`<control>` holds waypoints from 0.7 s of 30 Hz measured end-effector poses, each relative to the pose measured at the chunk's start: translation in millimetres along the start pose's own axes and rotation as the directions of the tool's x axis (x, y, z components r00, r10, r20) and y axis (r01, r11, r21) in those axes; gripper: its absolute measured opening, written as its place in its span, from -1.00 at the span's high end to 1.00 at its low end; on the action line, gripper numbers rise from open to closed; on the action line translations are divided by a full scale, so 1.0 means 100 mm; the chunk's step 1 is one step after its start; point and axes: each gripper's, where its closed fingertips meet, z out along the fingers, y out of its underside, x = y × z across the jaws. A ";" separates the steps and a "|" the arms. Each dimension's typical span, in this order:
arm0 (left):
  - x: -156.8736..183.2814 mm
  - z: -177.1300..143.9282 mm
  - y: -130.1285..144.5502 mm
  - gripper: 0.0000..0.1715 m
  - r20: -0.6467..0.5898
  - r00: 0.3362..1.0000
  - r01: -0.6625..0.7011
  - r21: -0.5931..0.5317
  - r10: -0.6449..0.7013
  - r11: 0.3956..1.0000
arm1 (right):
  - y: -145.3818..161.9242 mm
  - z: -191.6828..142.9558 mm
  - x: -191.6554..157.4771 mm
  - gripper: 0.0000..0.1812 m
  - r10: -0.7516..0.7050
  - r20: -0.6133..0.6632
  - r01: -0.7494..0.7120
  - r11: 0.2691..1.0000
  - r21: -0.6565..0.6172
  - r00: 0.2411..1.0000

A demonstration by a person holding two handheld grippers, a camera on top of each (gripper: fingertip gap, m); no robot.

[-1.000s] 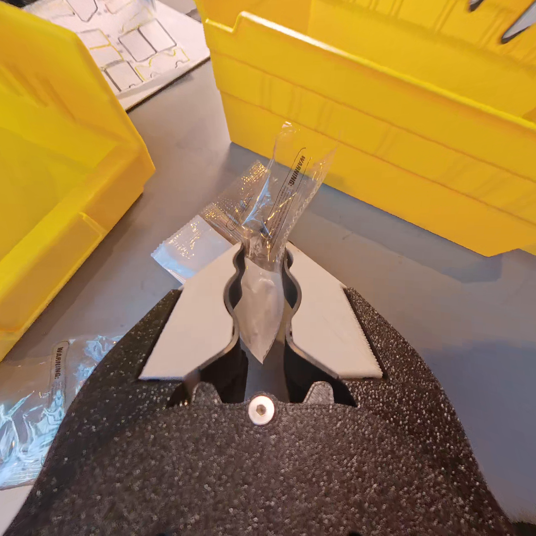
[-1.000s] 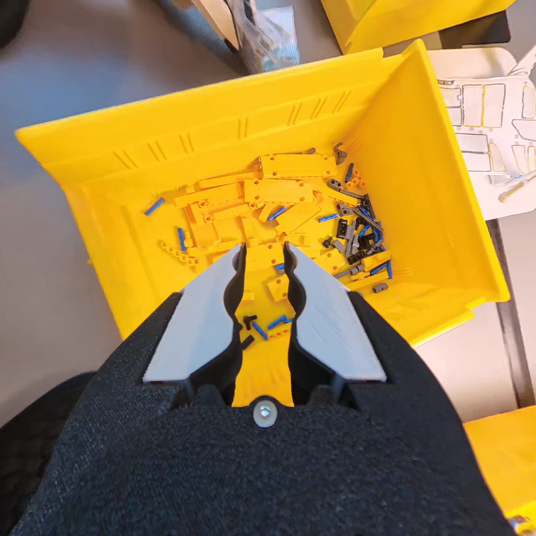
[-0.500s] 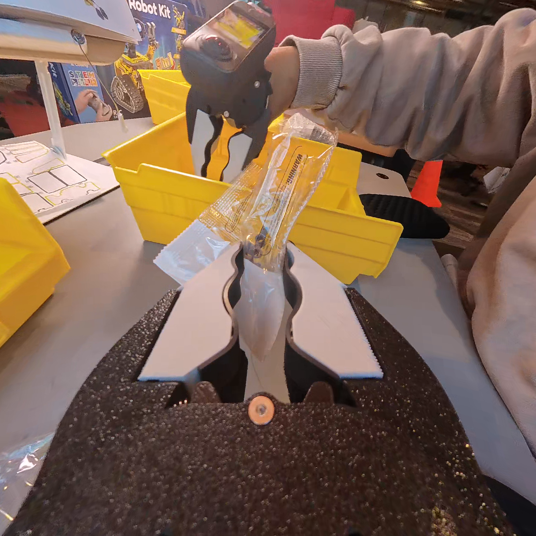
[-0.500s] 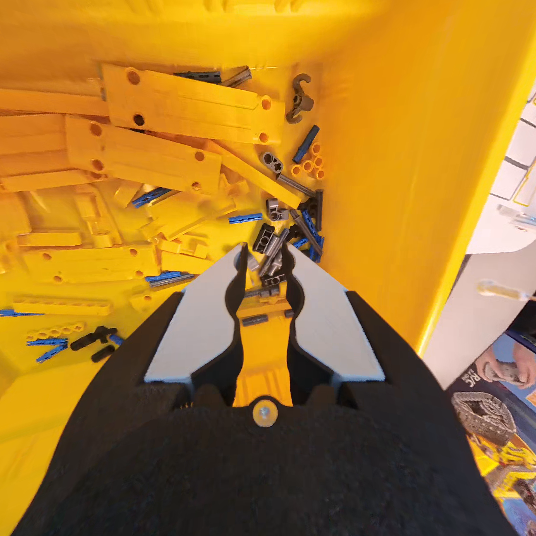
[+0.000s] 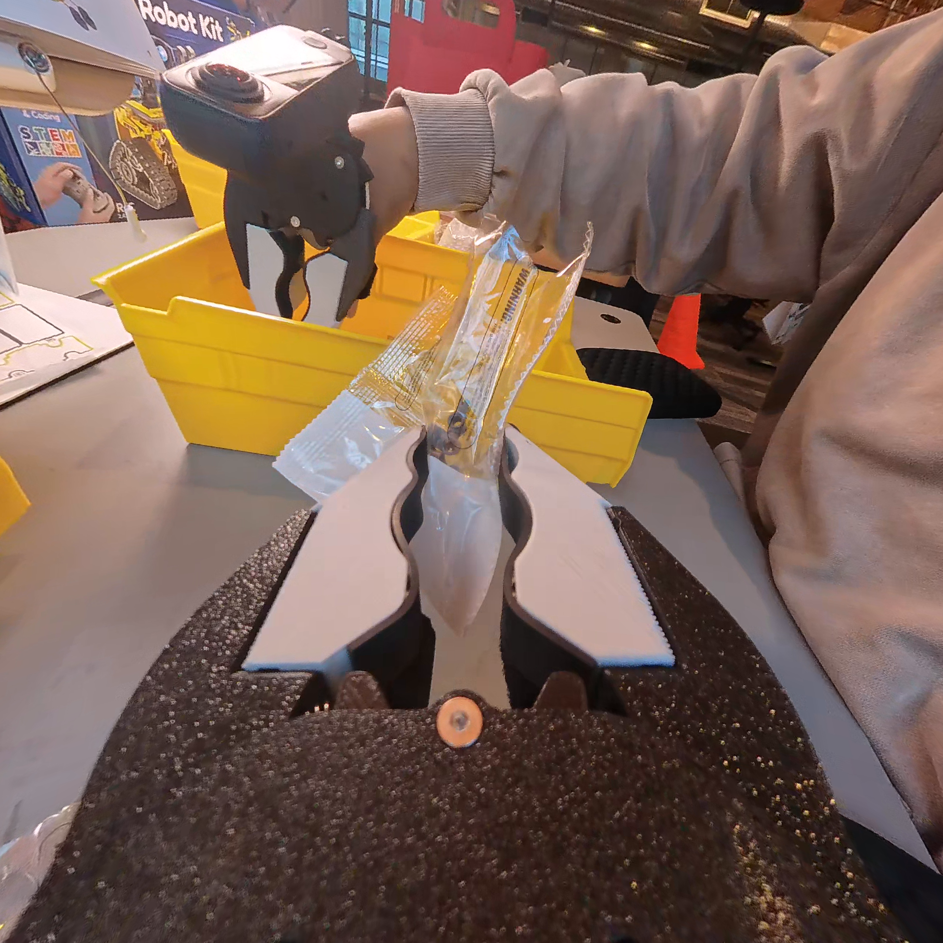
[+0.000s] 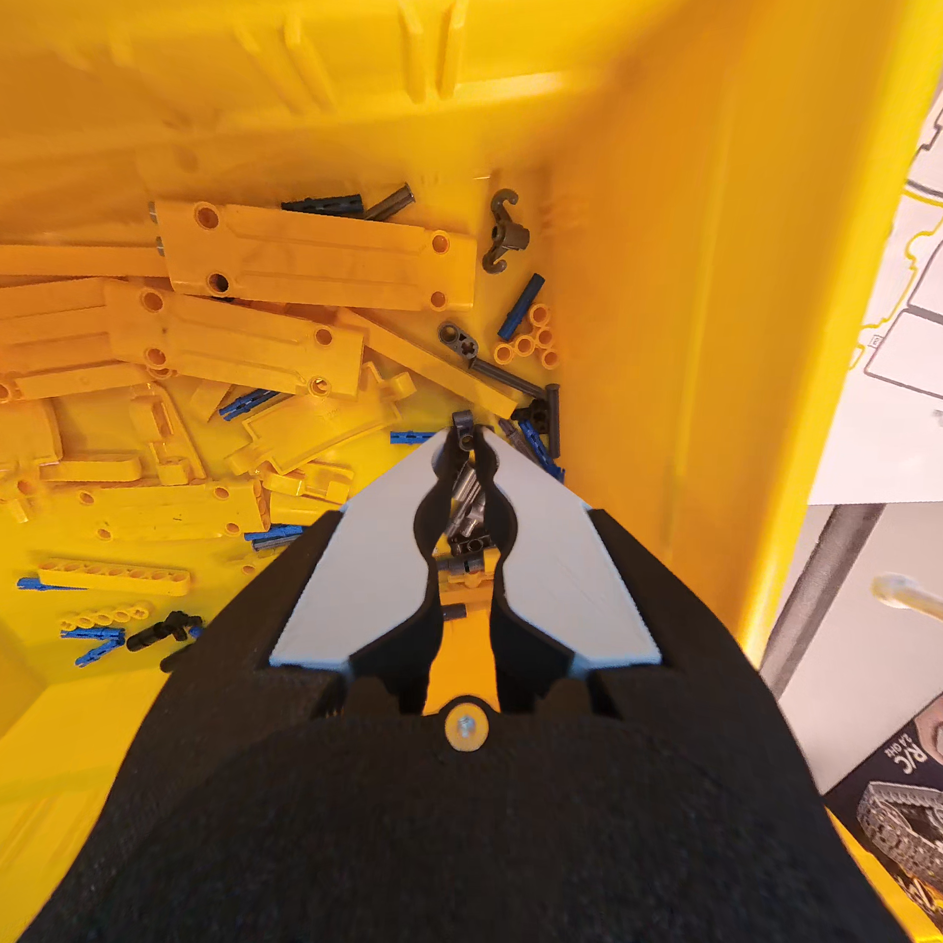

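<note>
My left gripper (image 5: 462,444) is shut on a clear plastic bag (image 5: 490,357) with small black rings in it and holds it above the grey table (image 5: 127,536). Beyond it stands a yellow bin (image 5: 255,372). My right gripper shows in the left wrist view (image 5: 301,291), reaching down into that bin, held by a hand in a grey sleeve (image 5: 663,178). In the right wrist view the right gripper (image 6: 465,440) is low in the bin's right corner (image 6: 638,306), its tips shut on a small dark grey connector piece (image 6: 463,424). Yellow panels (image 6: 316,255), blue pins (image 6: 520,306) and dark pieces lie around it.
A white printed sheet (image 5: 35,347) lies left of the bin and shows past the bin wall (image 6: 898,357). A kit box (image 5: 76,153) stands at the back left. Another yellow bin edge (image 5: 7,495) is at the left. A black mat (image 5: 648,382) and an orange cone (image 5: 681,331) are behind. The tips of one gripper are about 20 cm away from the tips of the other.
The right gripper went down into the bin's right corner and closed on the small dark piece. The left gripper tilted up with the bag still in it.
</note>
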 end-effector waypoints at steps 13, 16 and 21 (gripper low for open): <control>-0.01 0.02 0.00 0.71 -0.040 0.997 0.065 0.045 -0.063 0.997 | -0.98 -1.47 -0.82 1.00 -0.097 0.118 0.004 0.789 0.615 0.988; -0.02 0.02 -0.02 0.71 -0.045 0.996 0.077 0.058 -0.075 0.995 | -1.20 -1.64 -1.13 1.00 -0.179 0.154 0.026 0.728 0.685 0.972; 0.03 0.01 -0.09 0.71 -0.072 0.993 0.095 0.099 -0.088 0.990 | -1.41 -1.55 -1.27 0.95 -0.202 0.141 0.044 0.706 0.707 0.969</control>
